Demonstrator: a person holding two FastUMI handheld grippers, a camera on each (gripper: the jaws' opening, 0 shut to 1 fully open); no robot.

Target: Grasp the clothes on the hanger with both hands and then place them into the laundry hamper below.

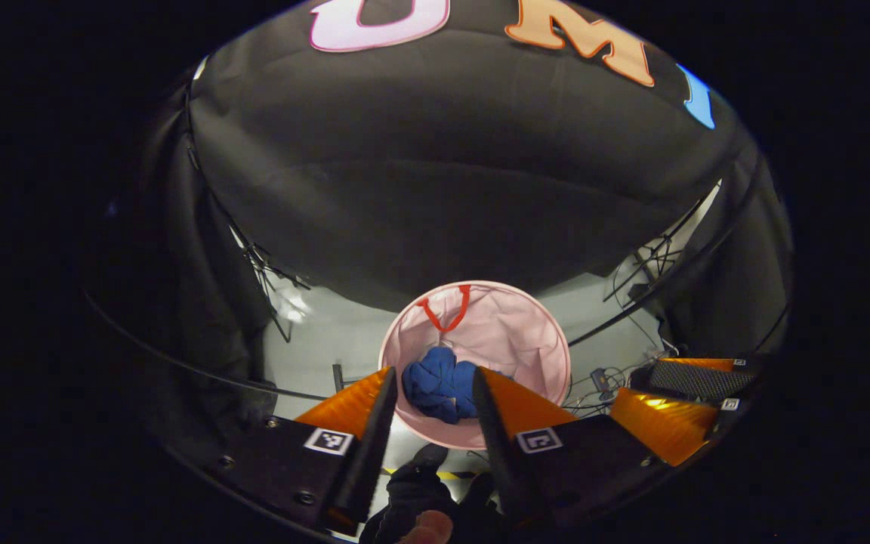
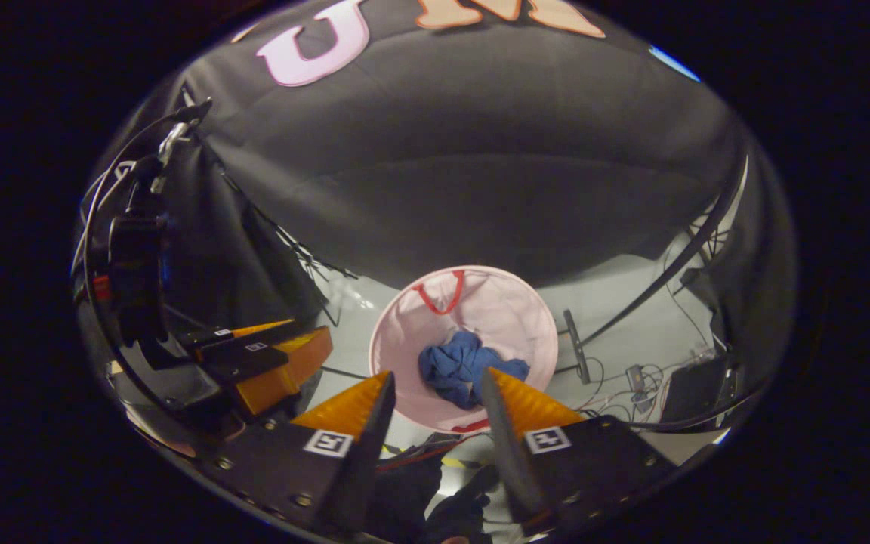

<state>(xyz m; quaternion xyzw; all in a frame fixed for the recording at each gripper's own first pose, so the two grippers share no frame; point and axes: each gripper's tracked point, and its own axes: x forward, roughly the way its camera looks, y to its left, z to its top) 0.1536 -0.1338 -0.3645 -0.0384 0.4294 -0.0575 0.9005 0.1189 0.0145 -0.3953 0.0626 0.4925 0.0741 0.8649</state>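
Note:
A crumpled blue garment (image 1: 439, 384) lies at the bottom of the round pink laundry hamper (image 1: 510, 325), which has a red handle loop. My left gripper (image 1: 432, 378) hangs above the hamper, open, with nothing between its orange fingers. From the right gripper view the same blue garment (image 2: 467, 365) rests inside the pink hamper (image 2: 510, 310), and my right gripper (image 2: 435, 381) is open above it, empty. The right gripper (image 1: 695, 397) also appears at the right of the left gripper view. The left gripper (image 2: 269, 363) sits at the left of the right gripper view.
The hamper stands on a pale floor (image 1: 329, 332). A thin dark rail (image 1: 661, 291) curves across above it. Tripod legs and cables (image 1: 650, 264) crowd the right side, and small devices with wires (image 2: 639, 378) lie on the floor. A black-gloved hand (image 1: 420, 491) is below.

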